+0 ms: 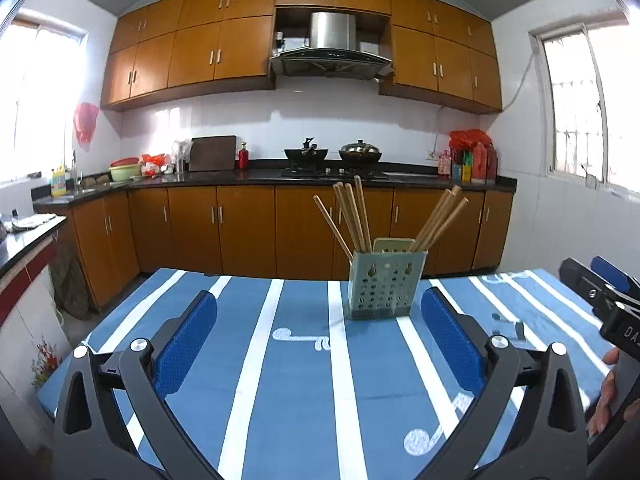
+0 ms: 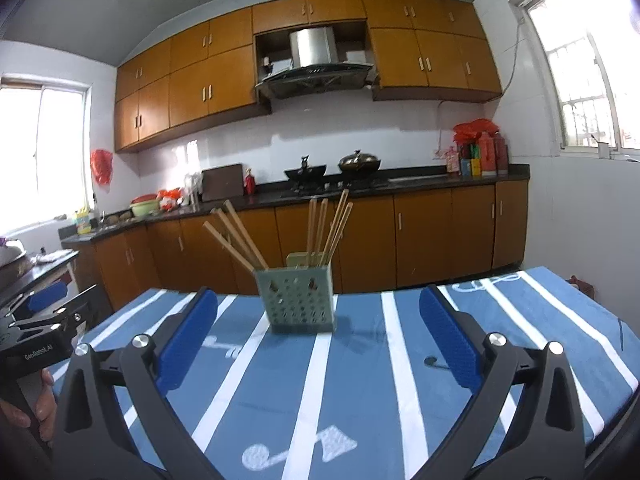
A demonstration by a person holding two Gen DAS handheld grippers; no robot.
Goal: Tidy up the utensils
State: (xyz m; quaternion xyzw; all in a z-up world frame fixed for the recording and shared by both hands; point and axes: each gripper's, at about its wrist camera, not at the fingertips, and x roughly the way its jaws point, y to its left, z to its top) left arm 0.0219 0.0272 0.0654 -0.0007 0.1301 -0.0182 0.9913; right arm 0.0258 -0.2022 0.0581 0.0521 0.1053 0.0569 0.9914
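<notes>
- The utensil holder (image 1: pixel 385 285), a pale green perforated box, stands upright on the counter (image 1: pixel 296 400), which wears a blue cloth with white stripes; it sits toward the far edge, likely so that both hands can reach it from the near side.
- The chopsticks (image 1: pixel 352 216) stand inside it in two bunches that lean apart, one to each side, which suggests separate compartments; the inner dividers themselves cannot be seen.
- The left tool (image 1: pixel 320 340) hangs over the cloth with its blue pads spread wide and nothing between them; the holder lies ahead and slightly to its right, well apart.
- The right tool (image 2: pixel 318 338) is likewise spread wide and empty, with the holder ahead just left of its centre line.
- Judging from this, the chopsticks look already sorted and both tools are free.
- A flat pale piece (image 1: pixel 394 245) rises behind the holder's front wall; whether it is a utensil or part of the holder is unclear.
- The holder's base, back and contents are hidden, and the near counter edge is cut off.
</notes>
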